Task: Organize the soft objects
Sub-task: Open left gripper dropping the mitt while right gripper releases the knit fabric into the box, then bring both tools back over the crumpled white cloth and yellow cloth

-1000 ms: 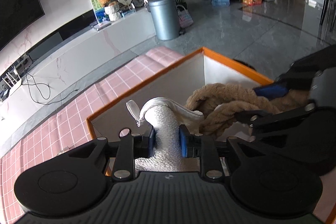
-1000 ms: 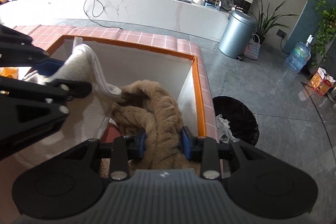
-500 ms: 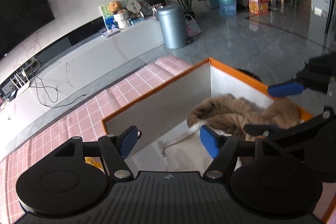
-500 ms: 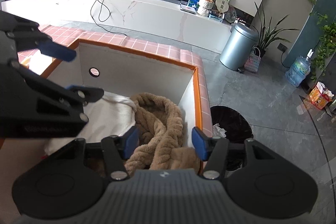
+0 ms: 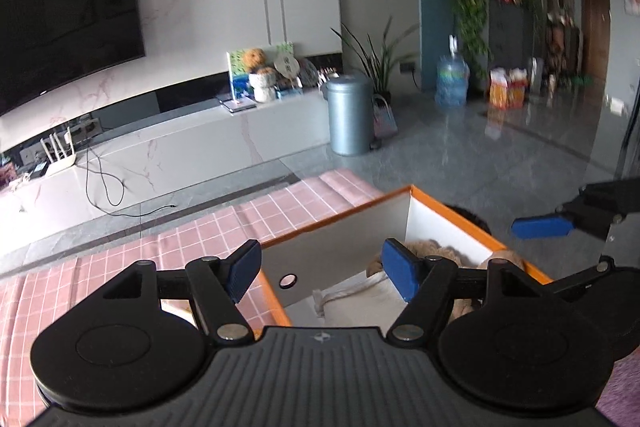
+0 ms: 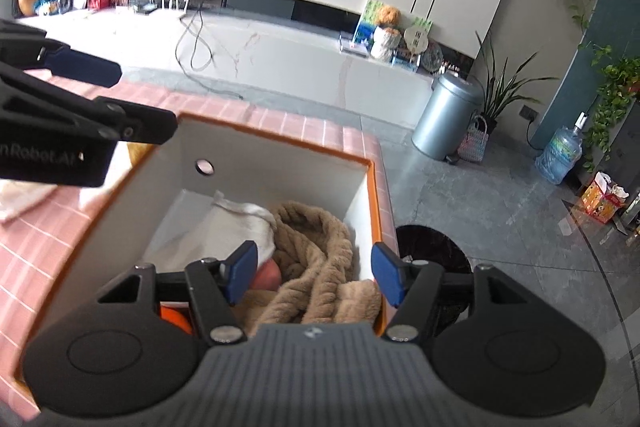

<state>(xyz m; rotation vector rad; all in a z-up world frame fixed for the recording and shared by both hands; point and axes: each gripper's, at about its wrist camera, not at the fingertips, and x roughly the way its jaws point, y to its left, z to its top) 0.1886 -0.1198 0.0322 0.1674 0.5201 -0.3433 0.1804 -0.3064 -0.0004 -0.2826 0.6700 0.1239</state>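
Observation:
A white box with an orange rim stands on the pink checked table. Inside lie a white towel on the left and a brown fluffy cloth on the right, touching each other. My right gripper hovers above the brown cloth, its jaws opening and pressing on nothing. My left gripper is open and empty above the box's left wall, with the towel below it. A pinkish round thing shows beside the brown cloth.
A black waste bin sits on the floor just right of the table. Another white cloth lies on the pink tablecloth left of the box. Farther off stand a silver bin and a long white console.
Both grippers let go: the left released the white towel, the right the brown cloth. Both cloths dropped into the box, and both grippers rose and drew back.

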